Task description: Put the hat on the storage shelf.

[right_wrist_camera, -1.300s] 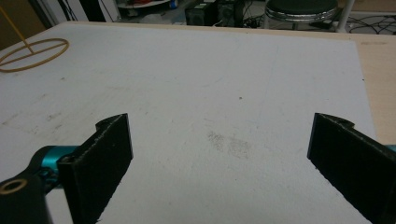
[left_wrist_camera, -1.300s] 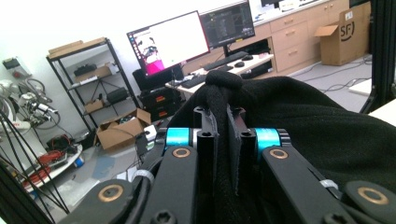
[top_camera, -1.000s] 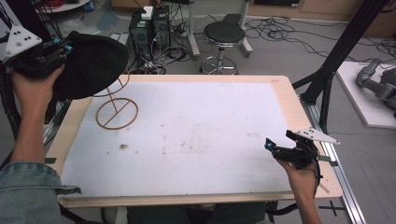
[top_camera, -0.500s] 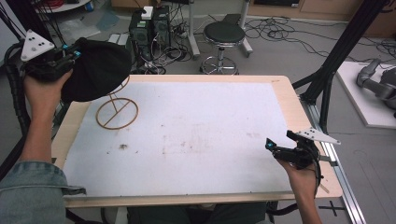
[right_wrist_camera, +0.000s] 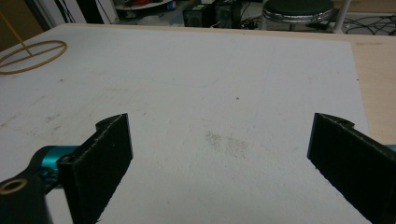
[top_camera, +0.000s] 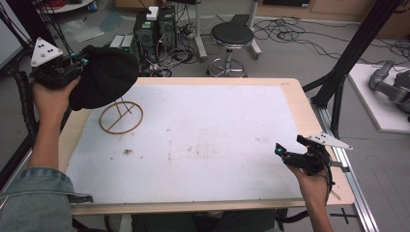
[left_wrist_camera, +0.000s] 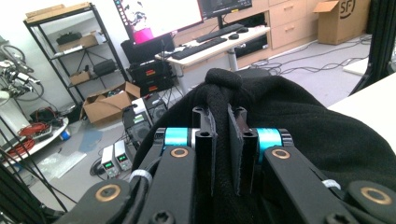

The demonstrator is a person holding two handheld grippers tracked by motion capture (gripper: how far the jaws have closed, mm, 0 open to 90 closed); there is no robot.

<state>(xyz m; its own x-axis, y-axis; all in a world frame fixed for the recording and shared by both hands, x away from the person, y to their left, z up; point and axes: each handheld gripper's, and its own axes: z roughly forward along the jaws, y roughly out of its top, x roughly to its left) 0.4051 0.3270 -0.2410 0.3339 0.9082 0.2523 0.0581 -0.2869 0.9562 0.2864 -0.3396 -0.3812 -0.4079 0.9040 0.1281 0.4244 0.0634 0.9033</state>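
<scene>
hiding the stand's (top_camera: 121,117) top, black hat (top_camera: 104,77) pinched in left gripper (left_wrist_camera: 223,135)

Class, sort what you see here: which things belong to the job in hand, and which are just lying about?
In the job:
black hat
wooden stand
left tool, clamped on the hat

Lying about:
right tool, open over the table
stool
computers

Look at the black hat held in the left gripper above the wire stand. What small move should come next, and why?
Probably lower the black hat a little toward the thin rod of the wire stand. The left gripper is shut on the hat's fabric and holds it up over the stand's ring base, so the hat hangs close above it. The right gripper rests open, apart, near the table's right edge.
</scene>
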